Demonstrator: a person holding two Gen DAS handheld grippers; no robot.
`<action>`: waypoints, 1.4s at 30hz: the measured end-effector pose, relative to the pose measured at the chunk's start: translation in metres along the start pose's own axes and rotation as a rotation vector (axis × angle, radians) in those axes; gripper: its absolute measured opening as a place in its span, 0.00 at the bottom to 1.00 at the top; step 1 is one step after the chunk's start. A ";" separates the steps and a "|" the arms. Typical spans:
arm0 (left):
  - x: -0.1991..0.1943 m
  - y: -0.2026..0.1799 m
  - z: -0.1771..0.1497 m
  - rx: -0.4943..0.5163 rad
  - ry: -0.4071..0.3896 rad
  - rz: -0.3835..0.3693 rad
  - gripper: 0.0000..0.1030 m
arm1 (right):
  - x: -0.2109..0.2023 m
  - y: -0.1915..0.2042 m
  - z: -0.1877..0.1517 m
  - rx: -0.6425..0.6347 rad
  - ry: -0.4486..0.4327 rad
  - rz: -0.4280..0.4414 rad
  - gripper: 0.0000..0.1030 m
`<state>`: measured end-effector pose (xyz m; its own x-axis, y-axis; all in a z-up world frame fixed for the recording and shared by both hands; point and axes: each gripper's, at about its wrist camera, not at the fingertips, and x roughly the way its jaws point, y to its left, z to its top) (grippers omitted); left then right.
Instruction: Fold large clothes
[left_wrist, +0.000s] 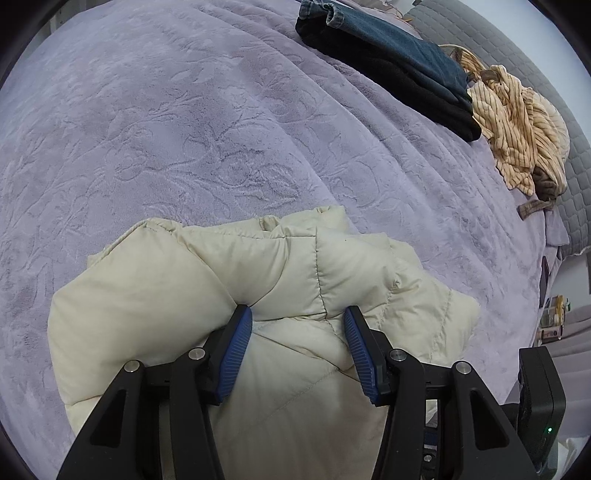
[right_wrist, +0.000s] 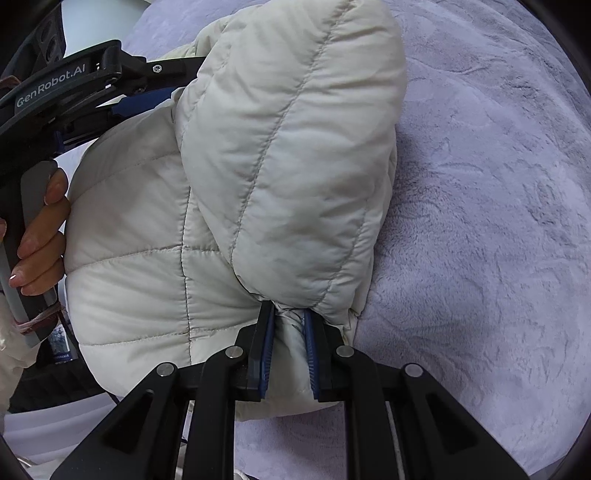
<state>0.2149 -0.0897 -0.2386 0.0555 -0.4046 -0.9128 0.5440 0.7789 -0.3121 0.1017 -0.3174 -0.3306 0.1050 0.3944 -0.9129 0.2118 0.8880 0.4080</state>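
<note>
The right gripper (right_wrist: 289, 314) pinches a fold of the cream quilted puffer jacket (right_wrist: 229, 206), lying on the lilac plush bedspread (right_wrist: 480, 221) ahead. The left gripper (left_wrist: 298, 314) clamps its bulky padding

Cream puffer jacket (left_wrist: 207, 295), smooth quilted cloth with a faint sheen; under it the lilac bedspread (left_wrist: 166, 129), plush and embossed; matt black plastic on the left gripper (left_wrist: 298, 322), ribbed blue pads (left_wrist: 236, 350), shiny metal pins; denim jeans (left_wrist: 399, 55) beyond
</note>
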 end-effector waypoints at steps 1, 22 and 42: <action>0.000 0.000 0.000 0.000 0.000 -0.001 0.53 | 0.000 -0.001 0.000 0.003 0.000 0.001 0.16; -0.039 -0.009 -0.005 -0.023 -0.035 0.046 0.53 | -0.010 -0.002 0.010 0.035 0.022 -0.004 0.19; -0.155 0.005 -0.104 -0.223 -0.069 0.162 0.53 | -0.092 0.022 0.029 -0.033 -0.040 -0.016 0.52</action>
<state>0.1222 0.0263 -0.1260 0.1873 -0.2920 -0.9379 0.3263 0.9191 -0.2210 0.1249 -0.3408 -0.2369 0.1412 0.3713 -0.9177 0.1815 0.9016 0.3927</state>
